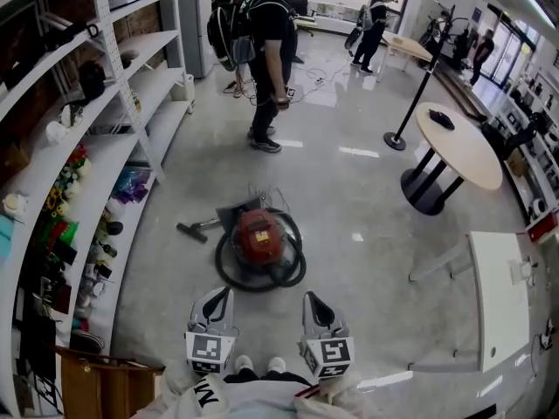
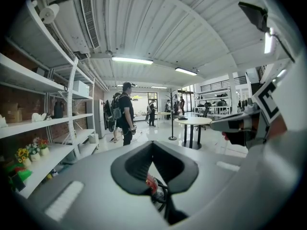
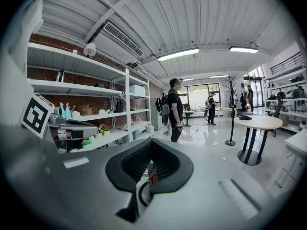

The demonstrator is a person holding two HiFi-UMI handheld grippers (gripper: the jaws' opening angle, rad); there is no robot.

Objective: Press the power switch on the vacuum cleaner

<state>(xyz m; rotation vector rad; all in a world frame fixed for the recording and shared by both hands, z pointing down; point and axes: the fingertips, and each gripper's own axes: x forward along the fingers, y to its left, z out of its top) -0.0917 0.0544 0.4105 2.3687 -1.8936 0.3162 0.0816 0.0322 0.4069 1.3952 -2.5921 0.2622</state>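
down on the floor, middle of the head view: one red vacuum cleaner (image 1: 258,236), ringed by one black hose (image 1: 225,273), with one floor nozzle (image 1: 188,230) poking out to the side. power switch too small to pick out, so no telling on or off. two tongs at the bottom edge, left gripper (image 1: 226,291) and right gripper (image 1: 308,296), both hovering near the feet, well apart from the vacuum cleaner, touching nothing. fits a press yet to come, fits just as well a press already made and backed away from; no calling it from this. also counted: one round table (image 1: 463,147), one long run of shelves (image 1: 131,138), one person (image 1: 272,51) standing beyond the vacuum cleaner, at least two more farther back.

over to the left gripper view: tips pressed together, nothing pinched. slice of red vacuum cleaner and hose peeking through the gap below the tips, well ahead. person and round table beyond.

now the right gripper view: tips pressed together again, empty. only a thin red sliver and a loop of hose through the gap. no contact with the switch showing in any view.
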